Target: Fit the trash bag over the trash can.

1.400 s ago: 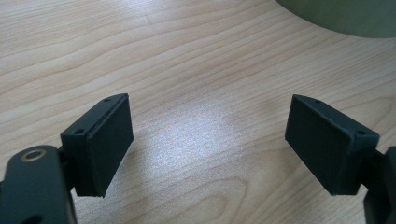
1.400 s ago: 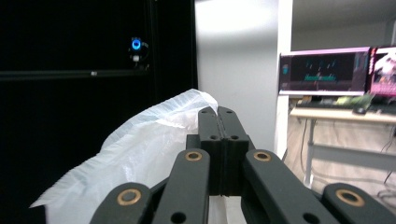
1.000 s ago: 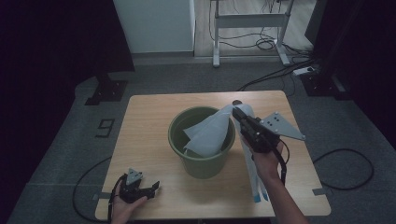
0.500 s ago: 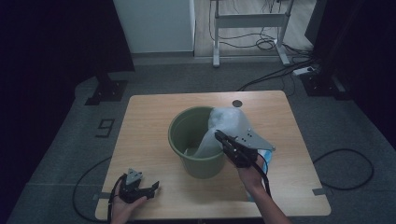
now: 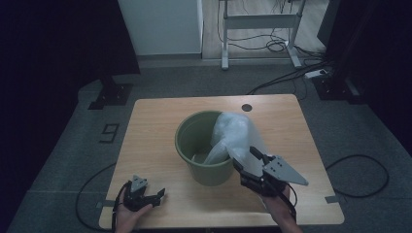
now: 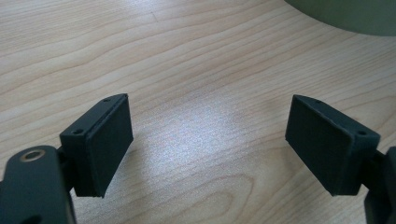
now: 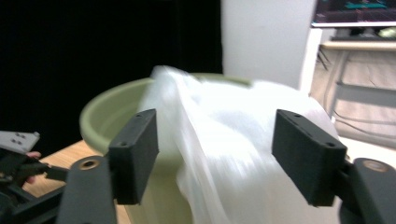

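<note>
While draped over the bucket (image 5: 201,145) rim, the bag (image 5: 238,136) lies just beyond the right claw (image 5: 248,162)

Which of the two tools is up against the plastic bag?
The right tool, open beside the bag draped over the green bucket's rim. The left tool rests open at the table's near-left corner.

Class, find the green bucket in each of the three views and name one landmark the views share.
High view: the green bucket stands mid-table, a plastic bag draped over its right rim.
Left gripper view: a slice of its wall at the top right corner.
Right gripper view: centre, behind the jaws, bag in front.
Shared landmark: the wooden table.
</note>
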{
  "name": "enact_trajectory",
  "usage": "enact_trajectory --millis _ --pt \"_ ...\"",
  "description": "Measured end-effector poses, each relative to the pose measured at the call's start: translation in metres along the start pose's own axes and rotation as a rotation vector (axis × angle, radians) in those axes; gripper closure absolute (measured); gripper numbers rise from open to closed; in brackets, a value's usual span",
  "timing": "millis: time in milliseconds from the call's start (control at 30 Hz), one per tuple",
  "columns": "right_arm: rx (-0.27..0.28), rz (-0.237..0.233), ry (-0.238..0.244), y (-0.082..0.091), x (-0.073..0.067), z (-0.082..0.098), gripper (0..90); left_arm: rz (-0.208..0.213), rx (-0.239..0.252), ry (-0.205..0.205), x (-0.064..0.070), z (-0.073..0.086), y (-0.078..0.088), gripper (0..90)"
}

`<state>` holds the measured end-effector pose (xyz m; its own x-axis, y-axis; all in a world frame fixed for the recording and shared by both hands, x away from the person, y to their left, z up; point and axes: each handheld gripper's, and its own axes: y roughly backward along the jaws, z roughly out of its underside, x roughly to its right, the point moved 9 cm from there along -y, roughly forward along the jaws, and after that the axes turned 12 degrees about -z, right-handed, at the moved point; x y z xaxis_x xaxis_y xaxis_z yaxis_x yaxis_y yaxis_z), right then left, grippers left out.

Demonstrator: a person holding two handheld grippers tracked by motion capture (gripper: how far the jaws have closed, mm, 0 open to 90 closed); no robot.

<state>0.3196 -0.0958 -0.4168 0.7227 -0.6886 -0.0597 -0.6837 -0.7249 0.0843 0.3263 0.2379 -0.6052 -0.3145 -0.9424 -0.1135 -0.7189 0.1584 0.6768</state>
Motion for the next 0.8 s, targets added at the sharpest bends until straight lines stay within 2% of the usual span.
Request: enact_trajectory --millis 100,200,333,367,400,500,567,600,700,733,767,800 --pt "-0.014 0.024 -0.028 0.011 0.004 0.021 25.4 -0.003 -0.002 0.001 0.000 0.000 0.000 14.8" --pt "-0.041 0.050 -0.032 0.017 0.008 0.043 23.3 -0.006 -0.002 0.001 0.000 0.000 0.000 14.8" --pt "-0.101 0.086 -0.040 0.017 0.014 0.072 24.0 -0.007 -0.001 0.003 0.000 0.000 0.000 14.8" --pt "-0.101 0.086 -0.040 0.017 0.014 0.072 24.0 -0.007 -0.001 0.003 0.000 0.000 0.000 14.7" --pt "-0.125 0.114 -0.043 0.018 0.018 0.083 24.1 -0.005 0.000 0.004 0.000 0.000 0.000 14.7" --pt "-0.166 0.144 -0.047 0.023 0.023 0.102 24.0 -0.006 0.001 0.004 0.000 0.000 0.001 14.7" --pt "-0.185 0.154 -0.069 0.028 0.025 0.113 24.3 -0.006 0.001 0.004 -0.001 0.001 0.001 14.7" --pt "-0.197 0.164 -0.083 0.030 0.027 0.119 25.7 -0.007 0.001 0.005 -0.001 0.001 0.001 14.7" --pt "-0.234 0.211 -0.088 0.031 0.033 0.130 33.4 -0.008 0.001 0.005 -0.001 0.001 0.001 14.8" --pt "-0.234 0.211 -0.088 0.031 0.033 0.130 33.4 -0.008 0.001 0.005 -0.001 0.001 0.001 14.8" --pt "-0.245 0.214 -0.097 0.031 0.037 0.135 54.2 -0.008 -0.001 0.002 0.000 0.001 0.002 14.7" --pt "-0.245 0.214 -0.097 0.031 0.037 0.135 54.2 -0.008 -0.001 0.002 0.000 0.001 0.002 14.8"
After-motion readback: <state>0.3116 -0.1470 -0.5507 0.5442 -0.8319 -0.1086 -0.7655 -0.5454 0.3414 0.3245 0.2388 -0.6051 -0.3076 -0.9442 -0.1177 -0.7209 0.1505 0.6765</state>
